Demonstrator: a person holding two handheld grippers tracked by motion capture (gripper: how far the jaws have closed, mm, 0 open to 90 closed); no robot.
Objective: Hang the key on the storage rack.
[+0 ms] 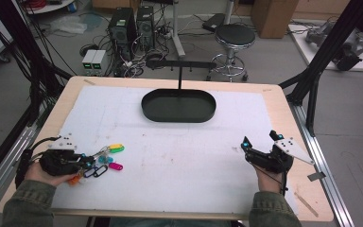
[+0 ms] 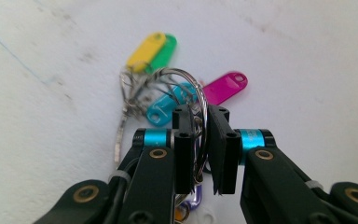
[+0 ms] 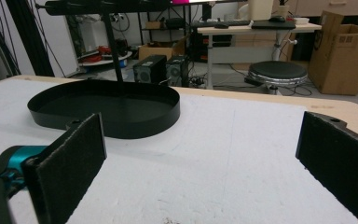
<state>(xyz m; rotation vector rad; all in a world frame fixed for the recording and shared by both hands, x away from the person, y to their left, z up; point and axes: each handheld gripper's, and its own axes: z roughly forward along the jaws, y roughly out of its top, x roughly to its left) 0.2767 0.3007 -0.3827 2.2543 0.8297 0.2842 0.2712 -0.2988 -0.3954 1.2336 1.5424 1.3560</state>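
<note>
Left gripper (image 2: 201,154): jaws nearly together, pinching the wire of the key ring (image 2: 186,88) between the pads. No gap to the wire on either side can be made out.

Key ring: thin steel loop at the near left of the white mat (image 1: 179,156), just ahead of the left hand (image 1: 45,172). Tags hang from it in a fan: yellow tag (image 2: 145,50) lying over green tag (image 2: 168,46), teal tag (image 2: 168,105), magenta tag (image 2: 226,86). Purple and orange ones sit partly hidden under the jaws. A second, smaller ring with a flat metal strip lies to the left of the loop.

Handling, as judged: light, loose, jingly. The wire is stiff but round and slick, so it may roll or slide between flat pads. The tags are hard plastic and will swing freely once lifted. Best hold: across the wire, as now, deep in the pads, not by a tag.

Right gripper (image 1: 260,147): jaws spread wide, nothing between them, resting at the near right of the mat, well apart from the ring.

Tray (image 1: 178,105): black, oval, low-walled, at the far middle of the mat, under a black post.

Writing: none legible on tags, tray or grippers.
</note>
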